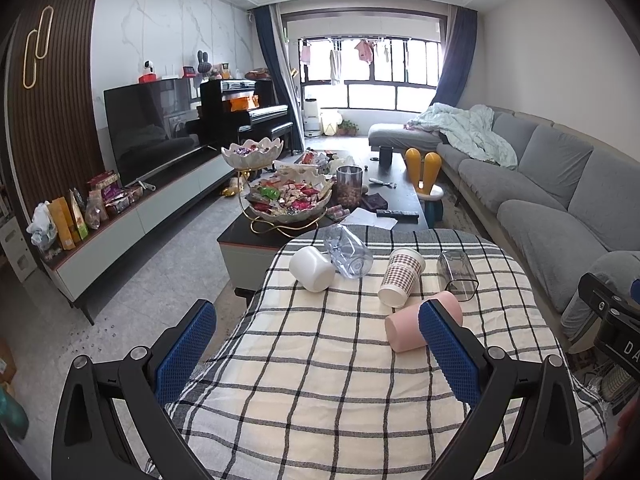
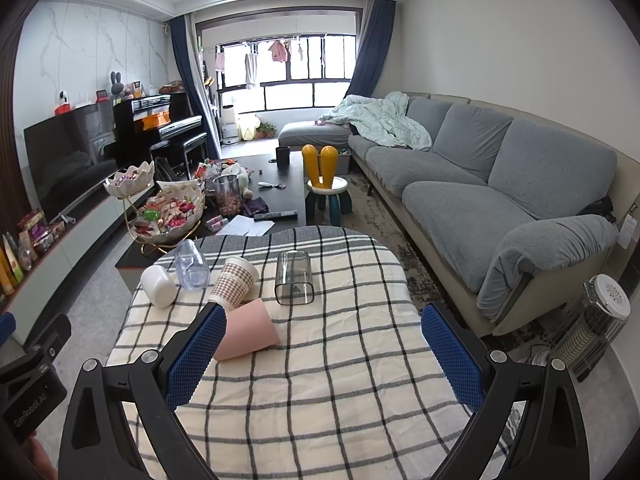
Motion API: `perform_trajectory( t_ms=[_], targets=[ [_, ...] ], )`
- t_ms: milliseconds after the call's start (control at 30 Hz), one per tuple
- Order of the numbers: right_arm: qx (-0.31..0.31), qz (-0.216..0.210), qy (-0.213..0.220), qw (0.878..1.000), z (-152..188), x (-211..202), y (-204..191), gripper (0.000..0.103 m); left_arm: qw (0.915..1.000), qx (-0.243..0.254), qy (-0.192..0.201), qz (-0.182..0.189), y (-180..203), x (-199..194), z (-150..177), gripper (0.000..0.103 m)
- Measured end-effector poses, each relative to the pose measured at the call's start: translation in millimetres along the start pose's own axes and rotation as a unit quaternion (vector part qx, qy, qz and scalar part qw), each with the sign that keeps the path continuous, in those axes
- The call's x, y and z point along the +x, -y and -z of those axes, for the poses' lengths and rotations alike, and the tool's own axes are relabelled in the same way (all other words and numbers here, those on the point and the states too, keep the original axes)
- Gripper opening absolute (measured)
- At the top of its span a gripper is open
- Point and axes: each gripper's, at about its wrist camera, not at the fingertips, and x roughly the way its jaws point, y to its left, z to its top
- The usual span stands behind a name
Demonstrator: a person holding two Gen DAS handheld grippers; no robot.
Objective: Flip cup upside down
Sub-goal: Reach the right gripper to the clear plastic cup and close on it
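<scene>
Left wrist: pink cup point(image 1: 416, 326) on side; grippers point(image 1: 316, 344) agape

Grey sofa point(image 2: 472, 184) lines the right wall, television point(image 1: 156, 124) left, bright window point(image 1: 372, 76) beyond

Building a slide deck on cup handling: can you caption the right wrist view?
Open right gripper above checked tablecloth, facing pink plastic cup, patterned paper cup and clear square tumbler, all lying sideways.

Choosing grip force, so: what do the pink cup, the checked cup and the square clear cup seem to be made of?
Pink cup: matte, opaque, probably plastic. Checked cup: printed pattern and rolled white rim suggest paper. Square clear cup: see-through, smoky tint, glossy; plastic or glass, cannot tell which.
</scene>
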Motion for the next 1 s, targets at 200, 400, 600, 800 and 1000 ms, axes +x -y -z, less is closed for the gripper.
perform_trajectory(
  t_ms=[200,400,600,800,1000],
  targets=[
    [-0.008,-0.004,0.002,1.000,3,4,-7,0.099,1.0000,-0.003,0.000,-0.002,-3,0,-3,0.103],
    [-0.026,-0.013,0.006,1.000,-4,17,-30,0.099,0.9999,-0.011,-0.002,-0.011,-13,12,-13,0.103],
    [-0.049,-0.030,0.008,0.998,-25,38,-54,0.099,0.9993,-0.027,-0.006,-0.025,-29,33,-25,0.103],
    [-0.068,-0.051,-0.002,0.996,-41,70,-81,0.099,0.9984,-0.041,-0.004,-0.040,-46,58,-36,0.103],
    [-0.082,-0.077,-0.026,0.993,-50,113,-111,0.099,0.9971,-0.048,-0.007,-0.058,-61,88,-47,0.103]
  ],
)
